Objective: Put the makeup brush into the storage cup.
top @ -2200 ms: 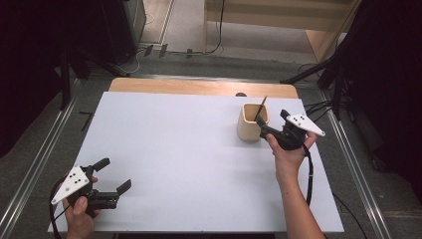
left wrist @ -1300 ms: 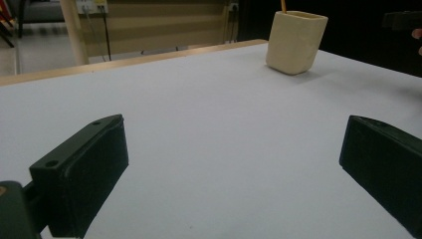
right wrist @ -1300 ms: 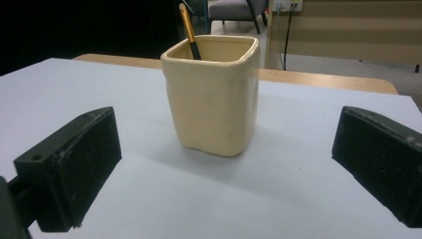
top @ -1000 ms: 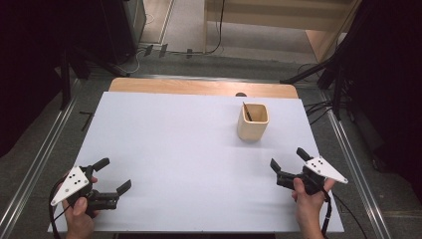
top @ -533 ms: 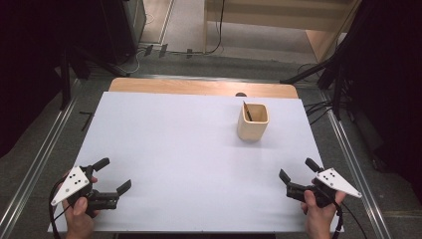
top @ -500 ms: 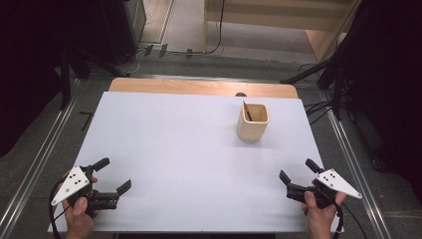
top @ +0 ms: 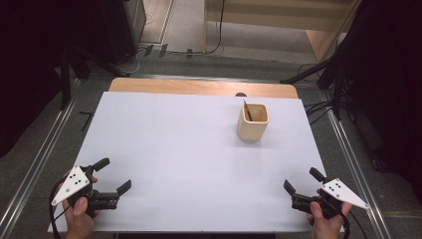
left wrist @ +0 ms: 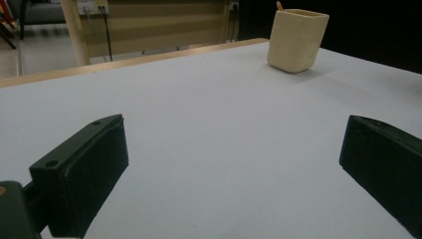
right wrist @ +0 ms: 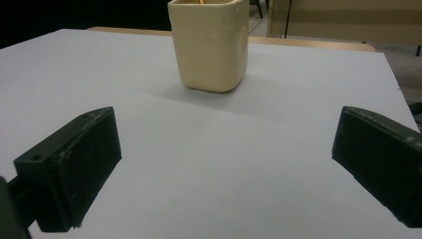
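A cream square cup (top: pixel 253 121) stands upright at the back right of the white table (top: pixel 189 149), with a thin dark stick (top: pixel 247 111) leaning inside it. The same cup (right wrist: pixel 210 42) sits straight ahead in the right gripper view, and the cup (left wrist: pixel 297 33) is far off in the left gripper view. My left gripper (top: pixel 113 175) rests open at the front left corner, nothing between its jaws. My right gripper (top: pixel 301 180) is open at the front right edge, well short of the cup and holding nothing.
A wooden strip (top: pixel 199 87) runs along the table's far edge. Metal rails (top: pixel 354 159) flank both sides, and cables (top: pixel 318 107) lie on the floor at the right. The table's broad white middle separates the two grippers.
My right gripper has left the cup, where it was near the stick, and drawn back to the front right edge, now open and empty. The left gripper has stayed put.
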A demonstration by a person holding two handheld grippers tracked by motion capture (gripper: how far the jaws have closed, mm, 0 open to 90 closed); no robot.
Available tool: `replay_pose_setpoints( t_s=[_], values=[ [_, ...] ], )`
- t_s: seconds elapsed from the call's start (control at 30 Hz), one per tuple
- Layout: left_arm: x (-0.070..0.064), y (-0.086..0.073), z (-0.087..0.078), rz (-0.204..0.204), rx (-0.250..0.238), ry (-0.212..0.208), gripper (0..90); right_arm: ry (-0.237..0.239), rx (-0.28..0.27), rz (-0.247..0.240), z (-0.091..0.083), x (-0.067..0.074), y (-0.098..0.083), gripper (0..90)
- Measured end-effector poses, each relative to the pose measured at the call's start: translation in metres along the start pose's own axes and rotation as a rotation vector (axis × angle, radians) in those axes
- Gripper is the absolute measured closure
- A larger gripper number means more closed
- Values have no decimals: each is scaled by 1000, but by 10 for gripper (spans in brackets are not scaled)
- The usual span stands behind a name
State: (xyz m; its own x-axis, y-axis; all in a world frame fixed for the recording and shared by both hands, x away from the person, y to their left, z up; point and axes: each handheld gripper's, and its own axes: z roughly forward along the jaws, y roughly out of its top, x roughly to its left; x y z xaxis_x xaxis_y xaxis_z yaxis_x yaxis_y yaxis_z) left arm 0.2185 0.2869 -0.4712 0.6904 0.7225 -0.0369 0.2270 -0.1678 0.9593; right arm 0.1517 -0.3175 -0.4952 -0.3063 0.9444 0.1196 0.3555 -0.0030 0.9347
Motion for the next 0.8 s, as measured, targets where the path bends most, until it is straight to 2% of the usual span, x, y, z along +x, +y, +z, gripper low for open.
replay_pose_setpoints(
  t_s=[0.5, 0.57, 0.63, 0.7, 0.8],
  values=[
    [-3, 0, 3, 8, 4, -4, 0, -2, -10, 12, -3, -9, 0, 0],
    [-3, 0, 3, 10, 5, -5, 0, -22, 23, 21, 2, -10, 1, 0],
    [-3, 0, 4, 9, 7, -3, 0, -46, 91, 13, 12, -13, 2, 0],
    [-3, 0, 3, 9, 6, 1, 0, -92, 167, 1, 23, -16, 2, 0],
    [-3, 0, 2, 11, 2, 1, 0, -108, 251, 24, 35, -18, -1, 0]
  ],
)
